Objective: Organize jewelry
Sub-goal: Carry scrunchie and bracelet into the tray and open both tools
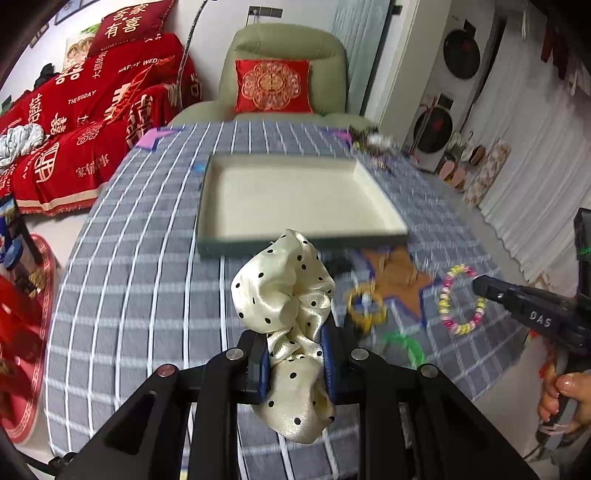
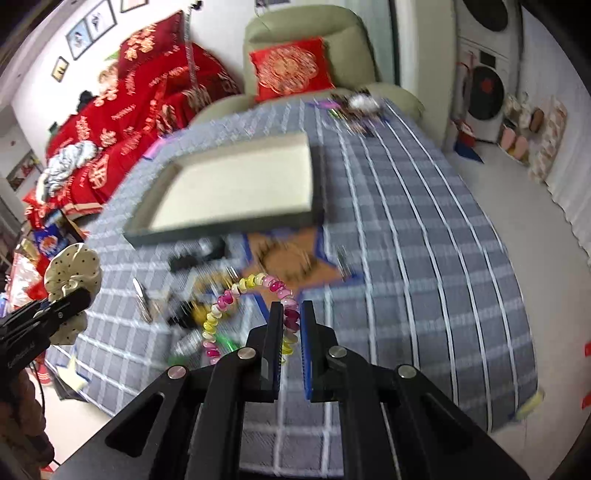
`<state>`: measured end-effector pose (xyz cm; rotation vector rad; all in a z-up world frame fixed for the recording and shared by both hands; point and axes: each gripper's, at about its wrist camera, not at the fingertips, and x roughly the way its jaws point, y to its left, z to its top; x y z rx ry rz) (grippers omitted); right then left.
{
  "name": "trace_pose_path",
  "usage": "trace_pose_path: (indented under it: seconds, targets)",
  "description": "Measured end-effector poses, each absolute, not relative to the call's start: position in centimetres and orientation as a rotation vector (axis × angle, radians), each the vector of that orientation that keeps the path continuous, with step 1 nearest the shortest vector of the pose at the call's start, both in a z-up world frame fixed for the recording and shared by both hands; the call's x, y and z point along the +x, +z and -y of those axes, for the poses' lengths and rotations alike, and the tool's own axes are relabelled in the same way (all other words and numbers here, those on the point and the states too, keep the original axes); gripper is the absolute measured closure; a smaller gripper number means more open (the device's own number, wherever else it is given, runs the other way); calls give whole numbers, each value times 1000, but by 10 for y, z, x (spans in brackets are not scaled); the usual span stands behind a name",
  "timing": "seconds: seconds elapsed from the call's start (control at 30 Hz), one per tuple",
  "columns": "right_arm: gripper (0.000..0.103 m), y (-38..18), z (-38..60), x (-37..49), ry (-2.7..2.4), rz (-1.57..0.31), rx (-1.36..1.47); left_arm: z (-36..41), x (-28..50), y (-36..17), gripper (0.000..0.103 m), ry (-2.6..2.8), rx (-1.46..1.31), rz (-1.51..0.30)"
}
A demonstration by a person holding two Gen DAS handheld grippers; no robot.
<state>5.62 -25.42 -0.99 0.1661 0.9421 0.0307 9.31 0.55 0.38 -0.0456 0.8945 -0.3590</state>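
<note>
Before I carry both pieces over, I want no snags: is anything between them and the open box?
Nothing visible. The scrunchie and bead bracelet hang clear above the table, and the box looks empty.

1. A grey cloth with a white grid covers the desk (image 1: 122,266).
2. Behind it stands a pale green armchair (image 1: 284,48) with a red, gold-embroidered cushion (image 1: 273,85).
3. To the left, a sofa (image 1: 74,122) is draped in red covers printed with white and gold characters.
4. Framed pictures (image 2: 90,27) hang on the white wall.
5. To the right, white appliances with round dark doors (image 1: 460,55) are stacked.
6. The floor (image 2: 517,192) is pale.
</note>
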Motion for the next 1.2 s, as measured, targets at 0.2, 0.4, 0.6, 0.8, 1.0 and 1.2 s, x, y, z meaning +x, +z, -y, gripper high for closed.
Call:
trace_pose_path:
  seconds: [0.2,0.4,0.6,0.8,1.0,1.2]
  targets:
    - [94,15,243,123,94,-904,167,-4,149,28,73,-333,-39,-863]
    - [94,14,234,203,122,-921,181,11,226,18,73,-293,-24,-890]
    - [94,-14,234,274,109,-986,211,26,291,-18,73,-240,-34,-964]
    - [94,-50,241,312,81,-1037,245,42,333,-56,73,-203,-1,-1036]
    - [94,-81,238,333,59,-1089,230,55,352,-85,72,-167,51,-1083]
    - [92,-93,235,338,48,-1109,210,61,351,-84,28,-102,141,-1026]
